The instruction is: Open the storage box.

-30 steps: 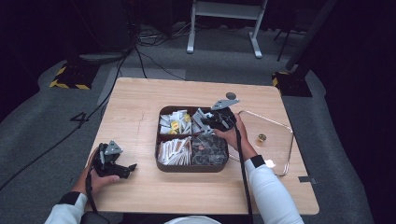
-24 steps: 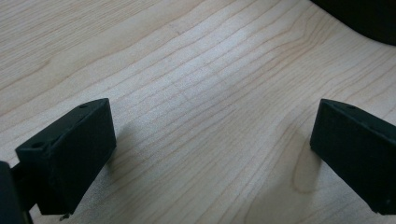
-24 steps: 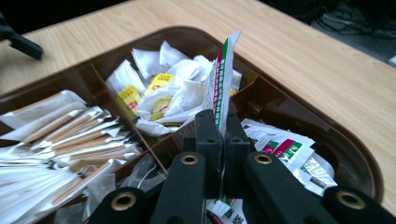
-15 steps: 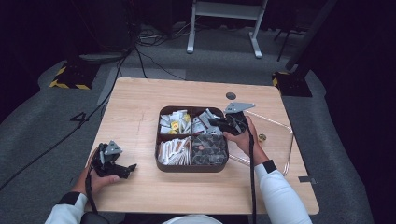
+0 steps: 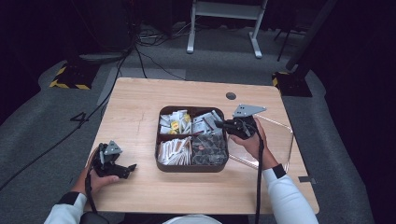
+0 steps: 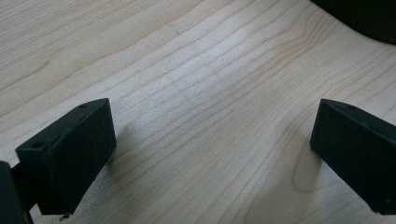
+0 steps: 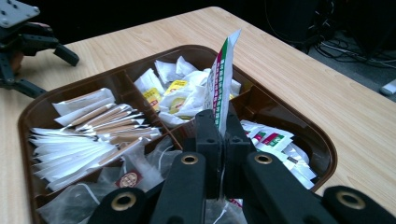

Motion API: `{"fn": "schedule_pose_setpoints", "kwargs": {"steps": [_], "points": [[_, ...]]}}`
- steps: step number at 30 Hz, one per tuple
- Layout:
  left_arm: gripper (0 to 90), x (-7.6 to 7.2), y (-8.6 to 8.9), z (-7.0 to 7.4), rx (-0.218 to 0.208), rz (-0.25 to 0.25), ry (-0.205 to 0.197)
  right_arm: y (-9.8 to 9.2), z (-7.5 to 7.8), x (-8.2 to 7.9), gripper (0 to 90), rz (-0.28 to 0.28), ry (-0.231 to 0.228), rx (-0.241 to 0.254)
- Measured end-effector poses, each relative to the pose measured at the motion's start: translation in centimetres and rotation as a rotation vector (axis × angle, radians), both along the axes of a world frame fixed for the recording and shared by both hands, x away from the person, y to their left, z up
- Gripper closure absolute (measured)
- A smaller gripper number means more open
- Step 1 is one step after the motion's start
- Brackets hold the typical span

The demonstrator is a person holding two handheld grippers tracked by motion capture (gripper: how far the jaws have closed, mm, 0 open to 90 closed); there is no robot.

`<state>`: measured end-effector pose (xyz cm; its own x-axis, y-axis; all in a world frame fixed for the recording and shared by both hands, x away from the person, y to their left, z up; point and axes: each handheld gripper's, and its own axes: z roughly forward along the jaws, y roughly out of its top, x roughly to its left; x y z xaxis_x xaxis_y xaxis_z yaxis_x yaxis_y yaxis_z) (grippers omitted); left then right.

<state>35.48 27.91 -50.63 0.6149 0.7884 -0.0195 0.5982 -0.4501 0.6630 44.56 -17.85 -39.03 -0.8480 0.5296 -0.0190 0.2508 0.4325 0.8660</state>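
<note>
Partly, the packet (image 7: 223,74) hides between shut jaws.

left tool (image 5: 122,169): jaws wide apart, hand low, pointing right | right tool (image 5: 220,124): jaws clamped together, pointing left

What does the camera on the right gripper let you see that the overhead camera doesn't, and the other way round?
Right gripper view alone: the right gripper is shut on a white sachet with a green and pink edge, standing upright between its jaws. High view alone: the whole table, a clear lid beside the tray, the person's sleeves, the dark floor. Both: the brown four-compartment tray of sachets and tea bags, and the left gripper resting on the wood.
</note>
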Motion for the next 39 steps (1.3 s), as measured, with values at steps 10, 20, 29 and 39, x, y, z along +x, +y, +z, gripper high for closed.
{"fn": "schedule_pose_setpoints", "kwargs": {"steps": [10,20,29,39], "points": [[0.5,0.0,0.0,0.0,0.003,-0.003,-0.001,-0.4,0.8,-1.8,89.0,0.039,-0.019,0.010],[0.4,0.0,0.0,0.0,0.002,-0.005,-0.001,-0.4,1.0,-3.4,89.0,0.079,-0.028,0.001],[0.5,0.0,0.0,0.0,0.002,-0.004,-0.002,-0.4,1.1,-4.9,88.9,0.119,-0.032,-0.001],[0.4,0.0,0.0,0.0,0.002,-0.007,-0.001,-0.2,0.7,-6.6,88.9,0.167,-0.026,-0.015]]}}
